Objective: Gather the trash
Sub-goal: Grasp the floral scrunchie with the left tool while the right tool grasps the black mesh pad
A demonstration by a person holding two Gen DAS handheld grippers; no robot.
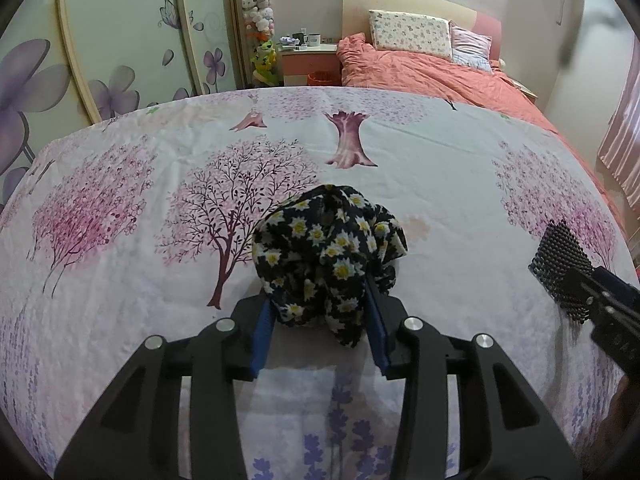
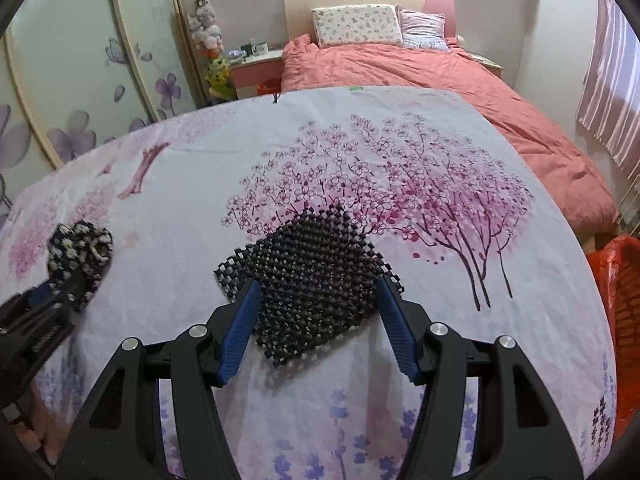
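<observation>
A bunched dark cloth with white daisies (image 1: 328,248) sits between the blue pads of my left gripper (image 1: 320,320). The pads press its lower part, and a tail hangs below them over a shadow on the sheet. That cloth (image 2: 80,252) shows at the left of the right wrist view too. My right gripper (image 2: 318,312) is shut on a black knobbly mesh mat (image 2: 316,280), one pad on each side edge. The mat (image 1: 560,260) is tilted up off the sheet at the right edge of the left wrist view.
Both grippers work over a flat surface covered by a white sheet with pink trees (image 1: 160,200). An orange basket with a red bag (image 2: 624,300) stands off its right edge. Beyond are a bed with a coral duvet (image 2: 440,80), a bedside table (image 1: 308,56) and wardrobe doors (image 1: 120,40).
</observation>
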